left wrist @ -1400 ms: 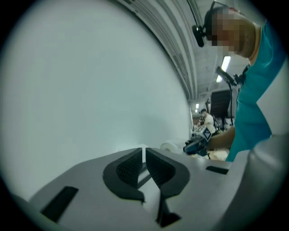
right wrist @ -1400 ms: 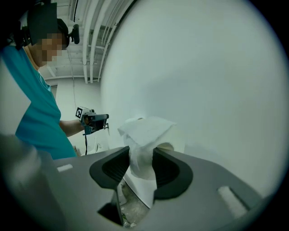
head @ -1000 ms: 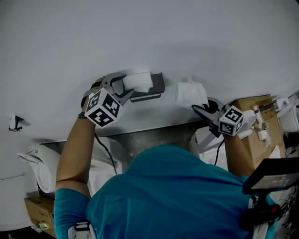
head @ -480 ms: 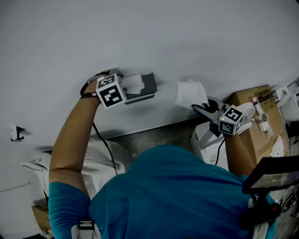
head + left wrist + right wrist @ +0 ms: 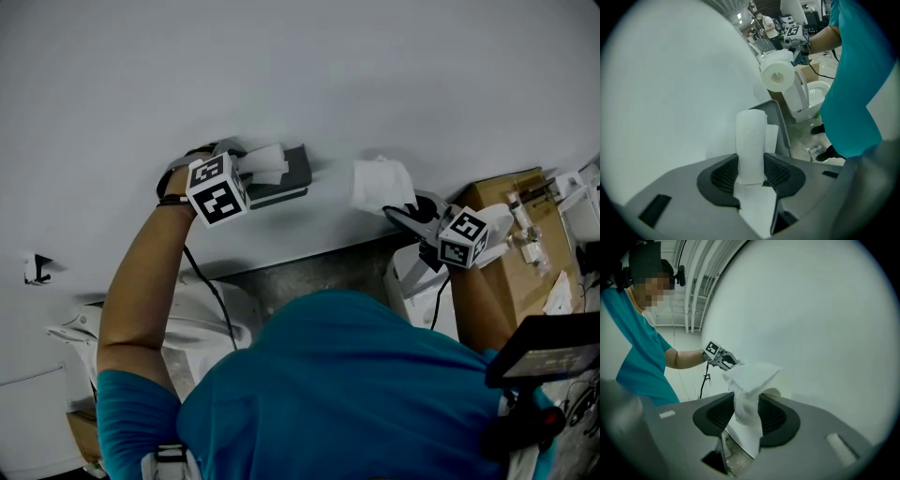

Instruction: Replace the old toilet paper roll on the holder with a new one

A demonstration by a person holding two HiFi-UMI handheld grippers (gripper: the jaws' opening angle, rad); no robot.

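The old roll (image 5: pixel 267 163), thin and white, sits on the grey wall holder (image 5: pixel 298 174). My left gripper (image 5: pixel 253 172) comes at it from the left. Its jaws have just been closing, and its pads now press both sides of the old roll (image 5: pixel 751 143), with the holder (image 5: pixel 782 127) behind. My left gripper (image 5: pixel 751 172) points steeply down. My right gripper (image 5: pixel 394 212) holds the new roll (image 5: pixel 382 184) against the wall, to the right of the holder. In the right gripper view my right gripper (image 5: pixel 746 413) is shut on the new roll (image 5: pixel 751 380), whose loose sheet hangs down.
A white toilet (image 5: pixel 411 274) stands below the right gripper, with a cardboard box (image 5: pixel 514 246) to its right. Another toilet (image 5: pixel 80 339) is at lower left. The white wall (image 5: pixel 300 66) fills the upper view. The person's teal shirt (image 5: pixel 356 394) covers the lower middle.
My left gripper has tipped downward and rolled, shifting slightly left and up in the head view, and its jaws have closed onto the old roll. The right gripper with the new roll has stayed put.
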